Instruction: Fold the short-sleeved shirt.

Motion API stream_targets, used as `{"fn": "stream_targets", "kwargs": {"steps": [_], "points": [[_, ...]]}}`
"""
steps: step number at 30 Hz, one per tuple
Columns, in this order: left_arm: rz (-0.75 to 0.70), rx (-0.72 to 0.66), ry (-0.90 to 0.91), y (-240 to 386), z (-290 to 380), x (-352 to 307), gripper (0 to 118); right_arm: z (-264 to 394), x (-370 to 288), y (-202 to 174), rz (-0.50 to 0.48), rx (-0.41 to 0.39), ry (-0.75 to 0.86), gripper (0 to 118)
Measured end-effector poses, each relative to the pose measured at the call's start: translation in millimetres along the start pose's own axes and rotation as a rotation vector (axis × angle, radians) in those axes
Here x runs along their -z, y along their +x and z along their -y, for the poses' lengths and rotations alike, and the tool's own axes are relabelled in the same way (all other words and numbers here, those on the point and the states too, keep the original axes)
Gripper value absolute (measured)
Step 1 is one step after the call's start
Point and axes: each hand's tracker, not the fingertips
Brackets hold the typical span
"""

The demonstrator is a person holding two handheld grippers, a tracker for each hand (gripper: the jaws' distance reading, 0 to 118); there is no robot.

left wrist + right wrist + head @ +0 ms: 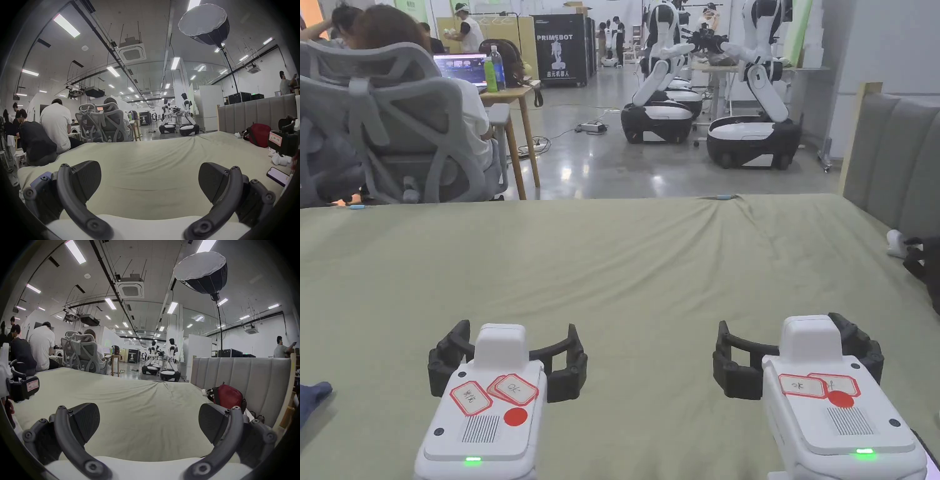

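Both grippers rest low over the near part of a pale green bed sheet [625, 262]. My left gripper [509, 350] is open, its black jaws spread wide with only sheet between them [150, 180]. My right gripper [800, 350] is open in the same way, with nothing between its jaws [149, 421]. They sit side by side, about a hand's width apart. Each gripper view catches the other one at its edge: the right gripper [284, 141] and the left gripper [22, 386]. A scrap of dark blue cloth [309, 400] pokes in at the left edge; I cannot tell what it is.
A red bag [258, 137] with black straps lies at the right by the grey padded headboard [900, 162]. A phone [277, 176] lies on the sheet near the right gripper. Beyond the far edge stand office chairs [394, 125], seated people and wheeled white robots [750, 125].
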Motion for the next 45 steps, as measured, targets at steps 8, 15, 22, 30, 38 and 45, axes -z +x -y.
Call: {"fn": "stream_targets", "kwargs": {"steps": [8, 15, 22, 30, 38, 45], "points": [[0.016, -0.059, -0.011, -7.1, 2.7, -5.8, 118, -0.5, -1.4, -0.3, 0.006, 0.012, -0.005, 118], [0.019, -0.028, -0.003, -3.2, 3.4, -11.0, 118, -3.6, -6.2, -3.5, -0.019, 0.001, -0.004, 118], [0.03, -0.023, 0.0, -3.0, 3.4, -13.0, 118, -4.2, -8.1, -2.7, -0.092, -0.004, -0.014, 118], [0.029, -0.022, -0.001, -3.4, 2.0, -13.2, 118, -28.9, -10.2, -5.6, -0.065, 0.086, -0.028, 118], [0.012, -0.013, 0.012, -7.3, -3.9, -13.3, 118, -47.1, -2.3, -8.0, 0.103, 0.18, -0.147, 118], [0.015, -0.011, 0.0, -4.3, -1.7, -12.4, 118, -35.2, -7.5, -9.7, 0.025, 0.201, -0.136, 118]]}}
